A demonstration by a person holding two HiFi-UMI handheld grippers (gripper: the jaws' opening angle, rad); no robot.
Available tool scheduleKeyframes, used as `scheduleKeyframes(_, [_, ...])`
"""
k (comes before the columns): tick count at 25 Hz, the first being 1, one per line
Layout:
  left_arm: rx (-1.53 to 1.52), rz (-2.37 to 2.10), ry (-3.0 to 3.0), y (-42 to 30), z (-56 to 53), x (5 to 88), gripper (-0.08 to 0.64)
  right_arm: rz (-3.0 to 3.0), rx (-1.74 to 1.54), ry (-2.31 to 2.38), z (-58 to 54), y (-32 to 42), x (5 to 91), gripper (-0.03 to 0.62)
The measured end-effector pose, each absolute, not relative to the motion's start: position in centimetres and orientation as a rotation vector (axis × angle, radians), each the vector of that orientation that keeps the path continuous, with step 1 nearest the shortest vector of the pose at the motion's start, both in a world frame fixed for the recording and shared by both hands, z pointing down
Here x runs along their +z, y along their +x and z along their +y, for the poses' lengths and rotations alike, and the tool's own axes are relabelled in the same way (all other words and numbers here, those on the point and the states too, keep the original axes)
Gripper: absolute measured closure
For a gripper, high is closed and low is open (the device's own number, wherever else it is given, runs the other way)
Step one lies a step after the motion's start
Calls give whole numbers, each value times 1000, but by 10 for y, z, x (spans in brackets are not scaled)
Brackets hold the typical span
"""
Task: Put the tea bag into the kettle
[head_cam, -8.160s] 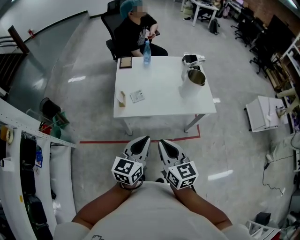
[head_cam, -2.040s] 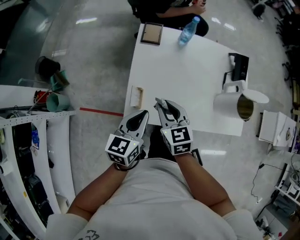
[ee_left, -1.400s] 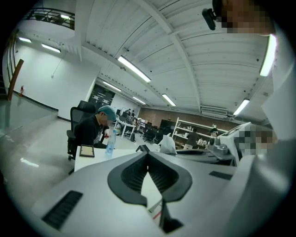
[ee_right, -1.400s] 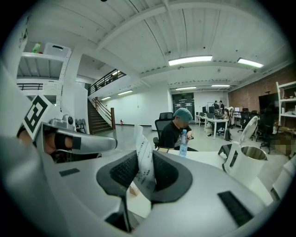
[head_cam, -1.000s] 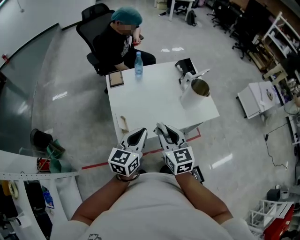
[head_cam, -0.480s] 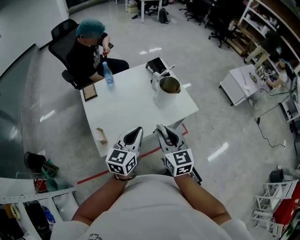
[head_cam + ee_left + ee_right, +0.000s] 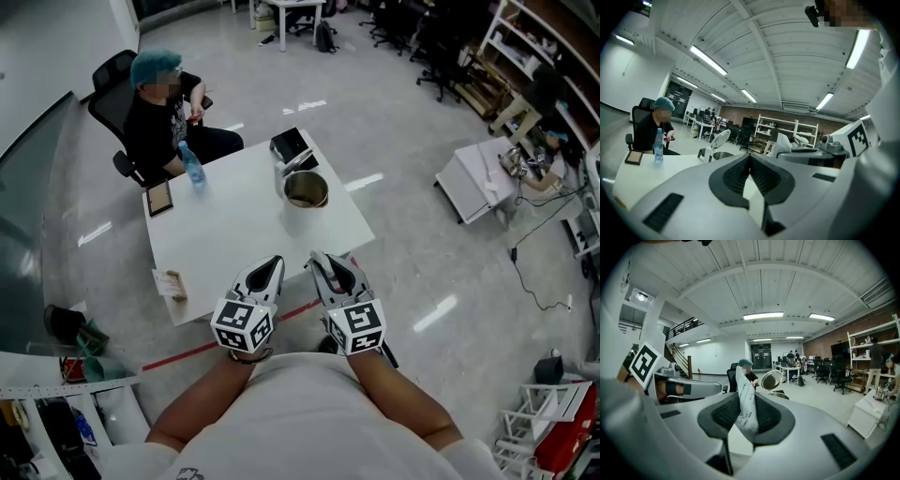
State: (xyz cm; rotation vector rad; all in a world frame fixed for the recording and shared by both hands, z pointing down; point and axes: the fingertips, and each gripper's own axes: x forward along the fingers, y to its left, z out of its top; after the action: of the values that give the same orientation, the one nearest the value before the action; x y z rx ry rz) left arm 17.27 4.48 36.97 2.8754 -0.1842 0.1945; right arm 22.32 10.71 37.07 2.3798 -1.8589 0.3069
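We had the right gripper [image 7: 330, 267] clamped on the tea bag [image 7: 746, 408] — bag stuck up between its pads. Our left gripper [image 7: 267, 272] was closed, empty. The kettle [image 7: 306, 192] sat lid-open on the table [image 7: 234, 225], well apart from both.

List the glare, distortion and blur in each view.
Head view: straight lines bend toward the edges; ceiling lights glare in streaks on the glossy floor. Left gripper view: fisheye circle with black corners, light strips blown white. Right gripper view: same fisheye; the tea bag sits close, its print too soft to read.
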Motion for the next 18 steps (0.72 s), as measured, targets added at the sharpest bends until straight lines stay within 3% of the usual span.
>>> scheduleKeyframes(18, [234, -319, 2840, 262, 96, 384, 551, -1999, 347, 2310, 155, 311, 380, 495])
